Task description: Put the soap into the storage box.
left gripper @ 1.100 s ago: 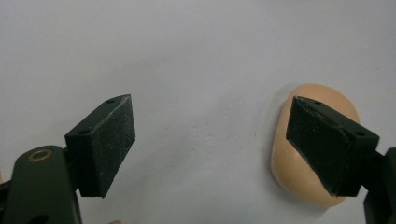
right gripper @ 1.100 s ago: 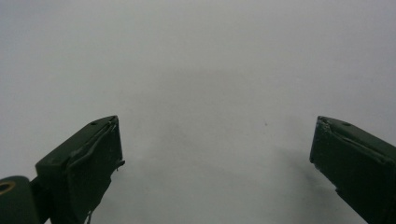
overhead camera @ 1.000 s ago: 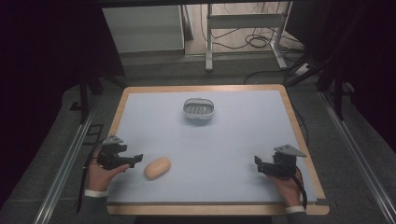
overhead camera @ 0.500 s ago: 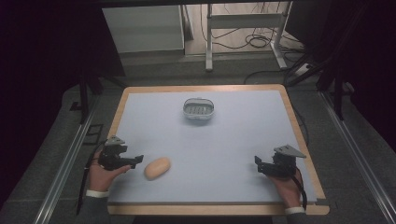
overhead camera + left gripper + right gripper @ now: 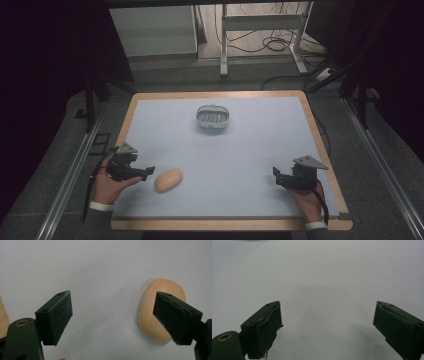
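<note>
High view: table (image 5: 250, 150) w/ pale blue-grey top & wooden rim. Left gripper (image 5: 148, 171) sits near the front-left corner, held in the person's left hand (image 5: 107, 182); jaws point right, toward the table centre. Just beside its tips lies a tan, rounded oblong object (image 5: 168, 180), looks like a bread roll or soap bar; cannot tell which. Object rests flat on the table, front-left area, apart from the jaws.

Left gripper view: left gripper (image 5: 112, 317) jaws spread wide, nothing between the pads. Tan object (image 5: 160, 305) lies ahead & to the right-hand side in this view, partly hidden behind the right-hand jaw; whether that jaw touches it cannot be told. Bare table surface shows between the jaws; a strip of wooden rim at the far left edge.

Right gripper (image 5: 275, 173), high view: near the front-right corner, held in the person's right hand (image 5: 307, 200), grey three-cornered plate on top, jaws pointing left. Well apart from the tan object.

Right gripper view: right gripper (image 5: 327, 327) jaws also wide apart, empty; plain table surface ahead.

Far centre of table, high view: small white-grey oval basket (image 5: 213, 116) w/ slotted base, upright, well apart from both grippers & from the tan object.
</note>
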`<action>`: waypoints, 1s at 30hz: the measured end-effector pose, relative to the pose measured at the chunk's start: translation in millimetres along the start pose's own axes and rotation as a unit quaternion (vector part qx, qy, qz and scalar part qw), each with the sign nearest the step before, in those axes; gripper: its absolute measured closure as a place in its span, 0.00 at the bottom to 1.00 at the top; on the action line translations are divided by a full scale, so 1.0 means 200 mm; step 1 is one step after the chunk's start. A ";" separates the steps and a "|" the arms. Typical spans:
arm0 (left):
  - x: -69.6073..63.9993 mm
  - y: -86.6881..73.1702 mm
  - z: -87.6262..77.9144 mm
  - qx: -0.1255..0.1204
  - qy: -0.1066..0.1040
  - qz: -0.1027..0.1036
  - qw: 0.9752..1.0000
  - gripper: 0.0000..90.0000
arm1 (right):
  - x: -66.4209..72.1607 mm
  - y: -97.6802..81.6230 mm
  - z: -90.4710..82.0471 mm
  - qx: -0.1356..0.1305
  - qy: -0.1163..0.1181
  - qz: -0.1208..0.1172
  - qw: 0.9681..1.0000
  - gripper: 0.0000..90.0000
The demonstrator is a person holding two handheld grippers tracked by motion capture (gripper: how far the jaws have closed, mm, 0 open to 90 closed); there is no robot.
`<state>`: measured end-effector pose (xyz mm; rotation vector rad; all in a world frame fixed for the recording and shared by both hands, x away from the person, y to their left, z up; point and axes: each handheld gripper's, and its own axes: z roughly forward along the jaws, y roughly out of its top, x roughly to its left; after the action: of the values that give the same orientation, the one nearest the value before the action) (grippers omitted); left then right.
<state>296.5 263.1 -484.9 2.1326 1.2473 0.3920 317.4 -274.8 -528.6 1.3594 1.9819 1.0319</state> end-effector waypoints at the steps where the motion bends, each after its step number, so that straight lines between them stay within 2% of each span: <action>1: 0.00 0.01 0.00 0.001 -0.001 0.001 1.000 0.18 | 0.00 0.00 0.00 0.001 0.001 0.000 1.000 0.09; 6: -0.02 0.02 0.02 0.010 -0.008 0.007 1.000 0.17 | 0.00 0.00 0.00 0.003 0.000 0.001 1.000 0.09; 8: -0.03 0.03 0.02 0.016 -0.011 0.017 1.000 0.17 | 0.00 0.00 0.00 0.002 -0.001 0.002 1.000 0.09; 17: -0.09 0.05 0.03 0.027 -0.028 0.037 0.999 0.19 | 0.00 0.00 0.00 0.001 -0.002 0.003 1.000 0.09; 23: -0.13 0.06 0.06 0.043 -0.035 0.052 0.997 0.20 | 0.00 0.00 0.00 -0.005 -0.008 0.005 1.000 0.09; 26: -0.17 0.05 0.09 0.060 -0.039 0.065 0.995 0.20 | -0.01 0.00 -0.01 -0.009 -0.010 0.009 1.000 0.09; 30: -0.19 0.04 0.11 0.068 -0.043 0.071 0.994 0.20 | 0.00 0.00 -0.01 -0.006 -0.010 0.007 1.000 0.09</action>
<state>295.1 218.9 -494.2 2.3372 1.1043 0.2775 316.4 -276.0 -528.3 1.3729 1.9523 1.0311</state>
